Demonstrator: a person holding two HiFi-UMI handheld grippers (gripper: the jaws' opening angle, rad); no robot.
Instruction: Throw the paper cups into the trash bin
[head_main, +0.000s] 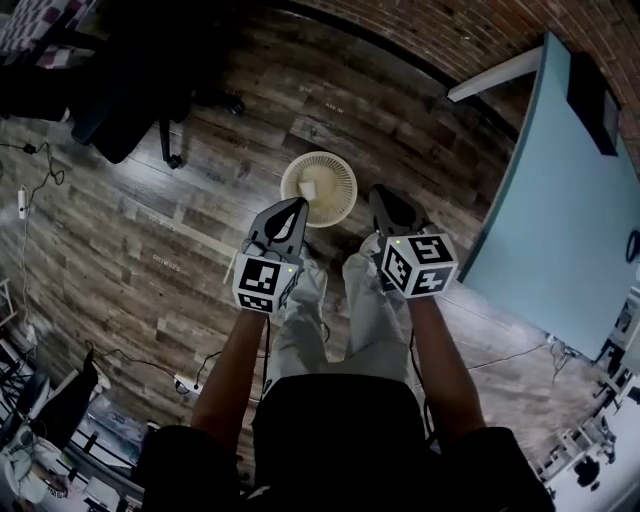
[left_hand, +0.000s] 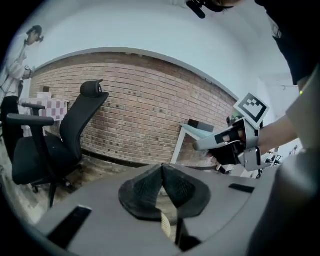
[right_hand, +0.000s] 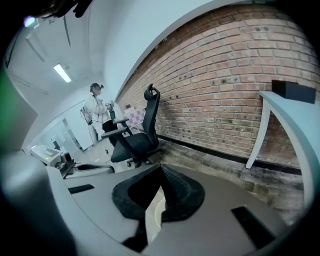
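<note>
Bin (head_main: 342, 178), near rim covered by the left gripper (head_main: 297, 206) tip in the head view; in both gripper views, only a pale sliver under closed jaws. Pale lump (head_main: 309, 188) inside, too small to name. Table (head_main: 560, 230) cut by the right edge, chair (head_main: 125, 105) by the top left. Distant person (right_hand: 95, 112) in the right gripper view, too small for detail.

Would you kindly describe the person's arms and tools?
The left tool and right tool have grey bodies tapering to black textured pads, each carrying a white cube with black square markers. Forearms are bare, below a black top; trousers are light grey.
</note>
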